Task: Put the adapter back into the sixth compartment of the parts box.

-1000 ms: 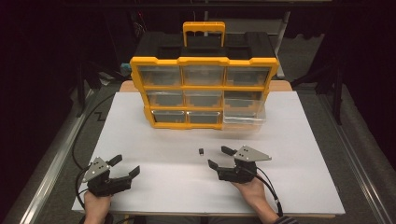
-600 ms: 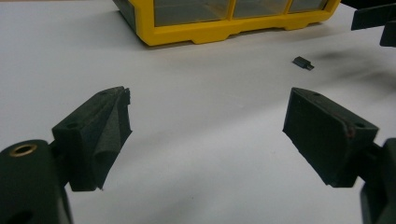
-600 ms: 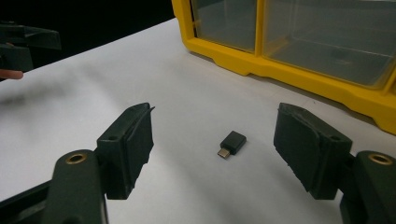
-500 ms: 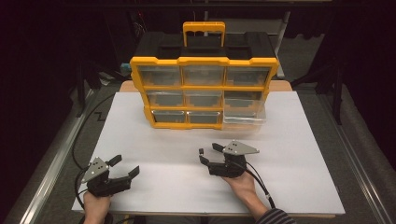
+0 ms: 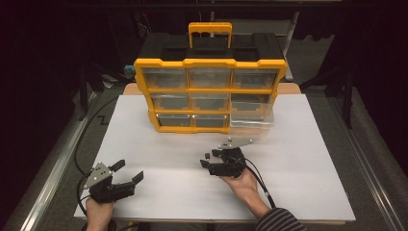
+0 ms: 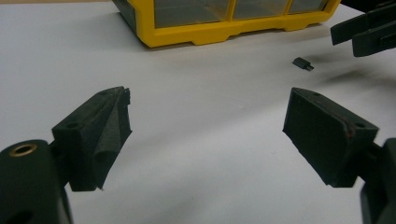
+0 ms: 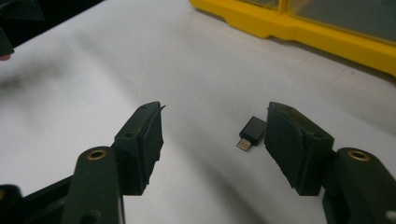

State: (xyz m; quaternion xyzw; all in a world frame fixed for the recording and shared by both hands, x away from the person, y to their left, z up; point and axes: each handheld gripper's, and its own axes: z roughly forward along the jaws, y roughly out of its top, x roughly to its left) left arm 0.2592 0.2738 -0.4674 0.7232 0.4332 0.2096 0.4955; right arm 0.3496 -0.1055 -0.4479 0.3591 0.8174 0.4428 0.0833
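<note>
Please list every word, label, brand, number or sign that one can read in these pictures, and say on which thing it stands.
None can be read. The yellow organizer, its clear drawers, the small black adapter, the white tabletop, the left gripper and the right gripper show no legible text, label or number.

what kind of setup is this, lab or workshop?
Likely a lab recording bench: a bare white tabletop against dark surroundings, one yellow drawer organizer, and cabled hand-held tongs, left and right, near a small black adapter.

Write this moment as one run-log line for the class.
right gripper: open, beside small black adapter, not gripping | left gripper: open, idle on white tabletop | yellow drawer organizer: lower right drawer pulled out
</note>
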